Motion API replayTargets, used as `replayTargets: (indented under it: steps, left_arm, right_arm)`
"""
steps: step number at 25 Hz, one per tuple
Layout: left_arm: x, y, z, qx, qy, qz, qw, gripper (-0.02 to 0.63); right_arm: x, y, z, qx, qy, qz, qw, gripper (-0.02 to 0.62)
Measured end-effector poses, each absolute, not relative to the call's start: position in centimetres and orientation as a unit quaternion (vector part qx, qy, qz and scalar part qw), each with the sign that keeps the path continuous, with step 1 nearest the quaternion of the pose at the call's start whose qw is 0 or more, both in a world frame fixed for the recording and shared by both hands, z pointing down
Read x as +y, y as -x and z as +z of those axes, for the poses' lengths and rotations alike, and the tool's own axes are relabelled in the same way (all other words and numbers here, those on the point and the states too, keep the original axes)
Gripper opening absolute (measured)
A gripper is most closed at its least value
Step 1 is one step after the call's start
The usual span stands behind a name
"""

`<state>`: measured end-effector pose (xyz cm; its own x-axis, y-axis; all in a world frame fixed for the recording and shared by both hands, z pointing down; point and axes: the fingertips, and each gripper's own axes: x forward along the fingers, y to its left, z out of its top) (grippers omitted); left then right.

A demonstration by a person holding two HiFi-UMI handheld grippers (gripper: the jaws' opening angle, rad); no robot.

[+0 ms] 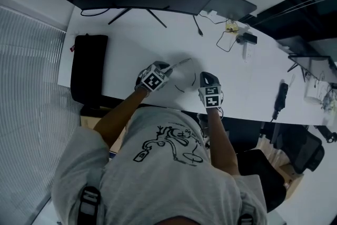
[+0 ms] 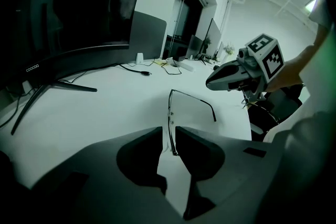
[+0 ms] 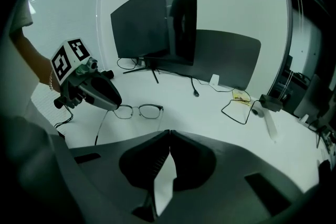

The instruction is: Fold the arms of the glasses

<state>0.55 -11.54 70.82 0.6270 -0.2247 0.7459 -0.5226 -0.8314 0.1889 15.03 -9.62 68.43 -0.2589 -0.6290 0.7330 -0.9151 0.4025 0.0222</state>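
Glasses point(image 3: 138, 110): thin dark frame, both arms unfolded, lying on white counter point(image 3: 220, 128) close to its near edge, with monitor point(image 3: 157, 23) at the far side. Left claw point(image 2: 167, 136): jaws slightly spread, tip of one arm showing in the gap, not pinched. Right claw point(image 3: 169, 132): jaws pressed together, empty, just right of the glasses.

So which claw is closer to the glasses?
Left. The left gripper has the glasses between its open jaws; the right gripper sits back from them, shut and empty.
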Motion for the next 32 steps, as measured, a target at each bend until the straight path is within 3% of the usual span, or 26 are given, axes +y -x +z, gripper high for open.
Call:
replayTargets:
  steps: [16, 32]
  left_arm:
    - [-11.8, -1.0, 71.5, -0.223, -0.873, 0.383, 0.201, 0.041]
    - [-11.6, -1.3, 71.5, -0.222, -0.874, 0.387, 0.193, 0.037]
  right_arm:
    - [-9.5, -14.0, 71.7, -0.757, -0.484, 0.268, 0.348, 0.010]
    - [-8.2, -12.5, 73.4, -0.749, -0.465, 0.318, 0.349, 0.009]
